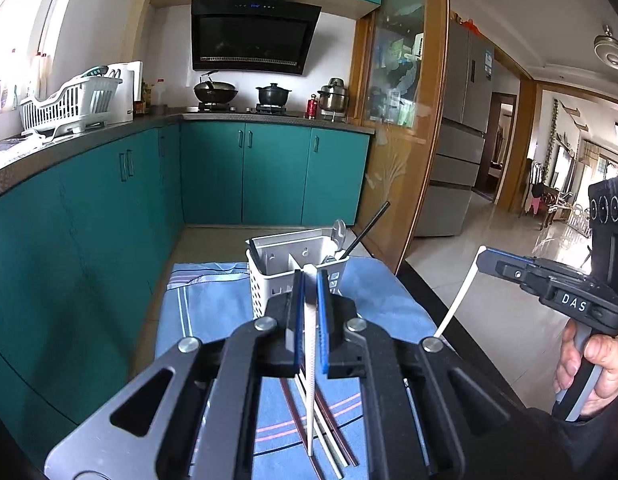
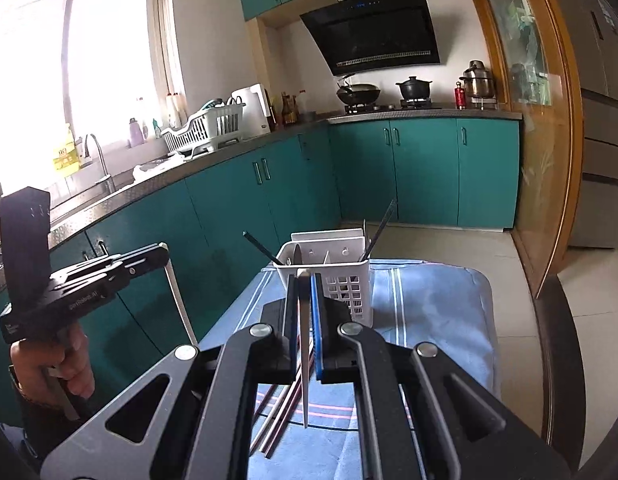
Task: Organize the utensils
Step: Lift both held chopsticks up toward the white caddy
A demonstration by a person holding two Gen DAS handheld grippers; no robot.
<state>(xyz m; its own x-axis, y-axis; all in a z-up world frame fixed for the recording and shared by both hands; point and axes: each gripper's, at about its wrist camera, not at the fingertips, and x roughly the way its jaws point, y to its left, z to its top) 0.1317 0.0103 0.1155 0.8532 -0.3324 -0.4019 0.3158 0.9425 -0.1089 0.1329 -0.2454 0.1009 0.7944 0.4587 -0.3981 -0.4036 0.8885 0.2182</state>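
A white utensil caddy point(image 1: 277, 276) point(image 2: 349, 276) stands on a blue cloth point(image 1: 213, 320) point(image 2: 437, 312); it holds a spoon point(image 1: 339, 232) and a black chopstick point(image 1: 367, 232). My left gripper point(image 1: 310, 280) is shut on a white chopstick point(image 1: 311, 380) that hangs down, just in front of the caddy. My right gripper point(image 2: 305, 278) is shut on another white chopstick point(image 2: 305, 360); it also shows in the left wrist view point(image 1: 457, 296). Several loose chopsticks point(image 1: 333, 440) point(image 2: 277, 412) lie on the cloth below.
The cloth covers a small table with its edge at the right point(image 2: 549, 340). Teal cabinets point(image 1: 109, 220) run along the left and back. A dish rack point(image 1: 69, 100), a wok point(image 1: 215, 90) and pots point(image 1: 273, 94) stand on the counter.
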